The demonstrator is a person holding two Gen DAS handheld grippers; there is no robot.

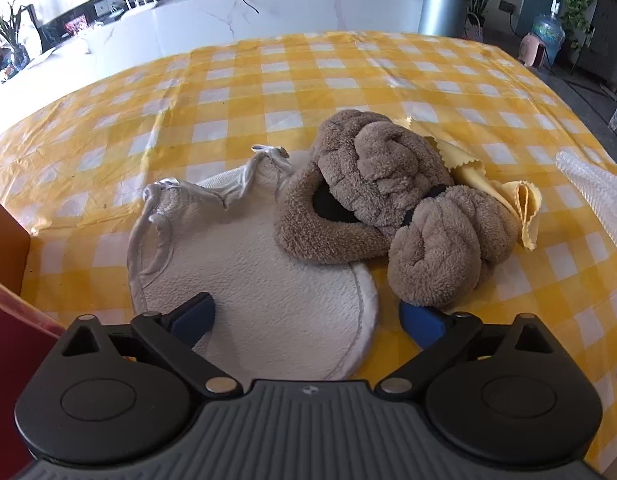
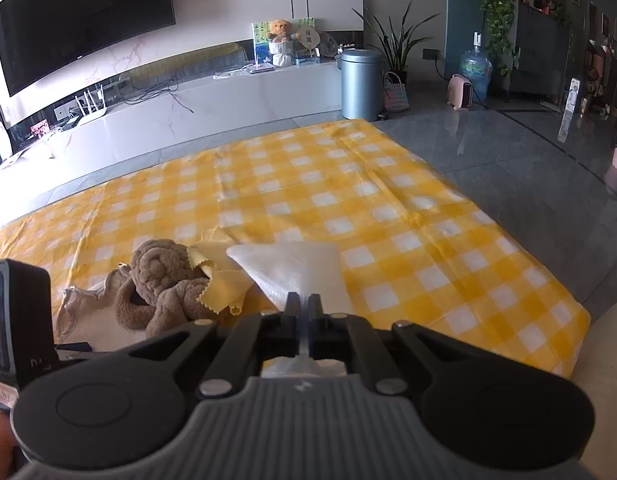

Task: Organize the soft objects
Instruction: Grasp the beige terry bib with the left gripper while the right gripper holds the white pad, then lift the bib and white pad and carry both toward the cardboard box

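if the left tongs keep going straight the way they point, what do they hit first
Most likely the white bib lying flat between the open left tongs; the brown plush slippers sit just beyond, though depth is hard to judge.

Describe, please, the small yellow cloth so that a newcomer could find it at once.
Start at the checked tablecloth and find the brown fleece pile in its middle. The yellow cloth pokes out from under that pile, on the side away from the white bib. It alone is thin, plain yellow and zigzag-edged.

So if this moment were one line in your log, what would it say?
left tongs: open, over white bib | right tongs: shut on white cloth | brown plush: on bib's edge
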